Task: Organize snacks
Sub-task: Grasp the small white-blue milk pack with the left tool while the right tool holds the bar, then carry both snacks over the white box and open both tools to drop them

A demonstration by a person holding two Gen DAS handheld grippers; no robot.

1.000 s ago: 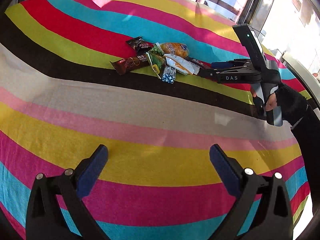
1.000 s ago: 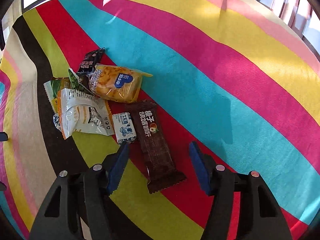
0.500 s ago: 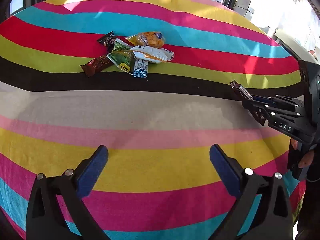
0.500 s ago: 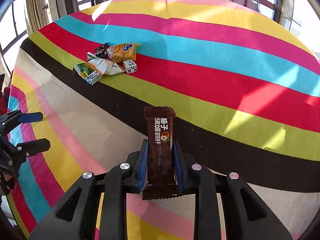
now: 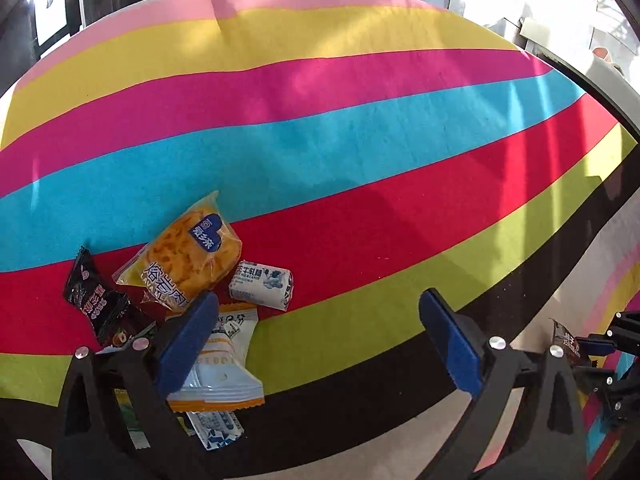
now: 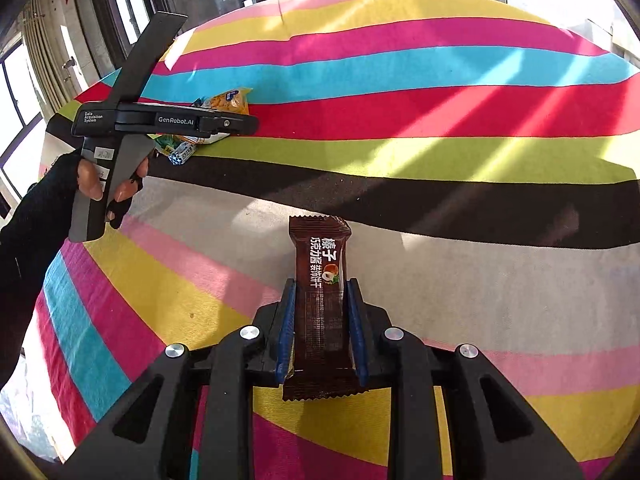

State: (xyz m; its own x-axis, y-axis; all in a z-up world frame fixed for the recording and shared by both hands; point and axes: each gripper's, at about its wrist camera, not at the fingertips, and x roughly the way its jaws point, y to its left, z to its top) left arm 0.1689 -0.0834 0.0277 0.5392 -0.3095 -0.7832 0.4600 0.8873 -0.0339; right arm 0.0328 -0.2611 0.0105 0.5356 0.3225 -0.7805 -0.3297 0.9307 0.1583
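My right gripper is shut on a brown wafer bar and holds it over the white stripe of the cloth; the bar also shows at the right edge of the left wrist view. My left gripper is open over the snack pile. Its left finger lies over a white and orange pouch. A small white milk candy pack sits just ahead between the fingers. An orange pastry bag and a dark chocolate pack lie to the left.
The striped cloth covers the whole table. A blue and white pack and a green pack lie partly under my left gripper. Windows and frames stand beyond the far edge.
My left gripper has moved forward from the near side of the table to right over the snack pile. My right gripper has carried the brown bar further away from the pile.
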